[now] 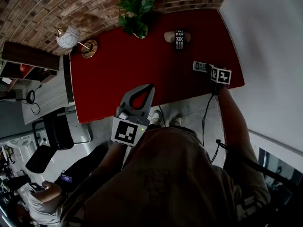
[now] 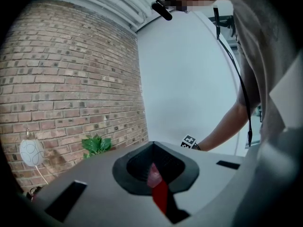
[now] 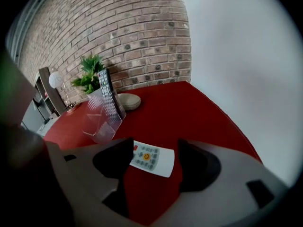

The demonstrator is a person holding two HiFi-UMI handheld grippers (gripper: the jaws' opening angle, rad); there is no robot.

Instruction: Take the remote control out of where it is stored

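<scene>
Head camera first: your left gripper point(image 1: 149, 89) hangs above the near edge of the red table point(image 1: 109, 79), its jaws drawn together to a point with nothing in them. Your right gripper point(image 1: 210, 70) is out at the table's right corner, just beside a white remote point(image 1: 200, 66) that lies flat on the red top. Farther back a black remote point(image 1: 179, 39) stands next to a beige dish point(image 1: 168, 36). A potted plant point(image 1: 136, 13) sits at the far edge and a round white lamp point(image 1: 66, 38) at the far left corner.

Left gripper view: the jaws meet at their tips point(image 2: 152, 148) and clamp on nothing. They aim toward the corner where the brick wall point(image 2: 71, 79) joins the white wall point(image 2: 189, 79). A sliver of red shows through the loop between them. The right gripper's marker cube point(image 2: 189, 140) peeks over the jaws at the end of your outstretched arm point(image 2: 222, 129).

Right gripper view: the jaws point(image 3: 154, 150) stand wide apart. The white remote point(image 3: 152, 159) lies flat on the table in the gap just past their tips, and the left jaw covers its near end in the picture; you cannot tell whether it touches. The black remote point(image 3: 107, 96) stands upright in a clear holder point(image 3: 100, 124), well apart from the white one, with the beige dish just behind it.
</scene>
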